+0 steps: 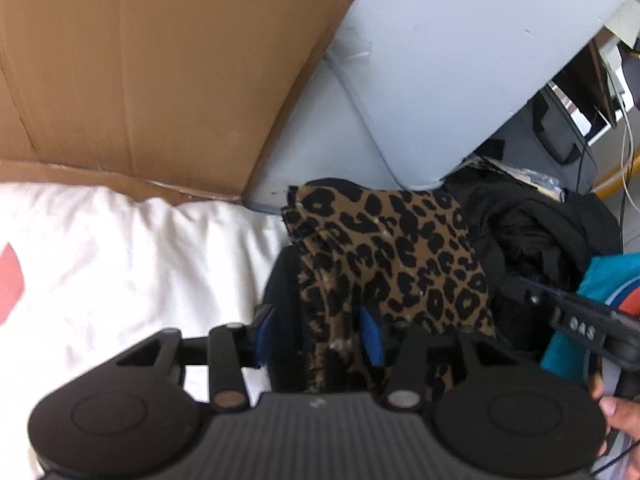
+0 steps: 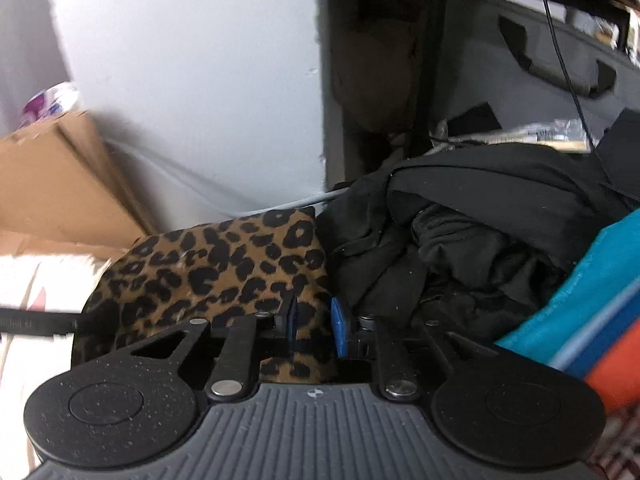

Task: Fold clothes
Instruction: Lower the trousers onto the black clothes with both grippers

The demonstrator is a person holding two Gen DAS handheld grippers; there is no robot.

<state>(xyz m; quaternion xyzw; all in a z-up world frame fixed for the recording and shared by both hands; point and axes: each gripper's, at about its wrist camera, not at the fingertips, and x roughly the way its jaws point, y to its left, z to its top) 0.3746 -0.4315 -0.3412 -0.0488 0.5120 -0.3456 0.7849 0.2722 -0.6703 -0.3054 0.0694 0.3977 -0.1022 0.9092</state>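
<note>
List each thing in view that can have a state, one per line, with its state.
leopard-print garment: folded, lying between both grippers' pads
left gripper: open
right gripper: open
black clothes: crumpled heap
cardboard box: flap up
white cloth: spread, wrinkled

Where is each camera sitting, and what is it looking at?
Left wrist: sits on the left gripper, looking down along its open blue pads at the leopard-print garment lying between them; a white cloth lies to the left, and the right gripper's fingers and a hand show at right.
Right wrist: sits on the right gripper, looking down with the same print between its slightly parted pads; black clothes lie beyond.
Shared: leopard-print garment, black clothes, cardboard box, teal cloth.
</note>
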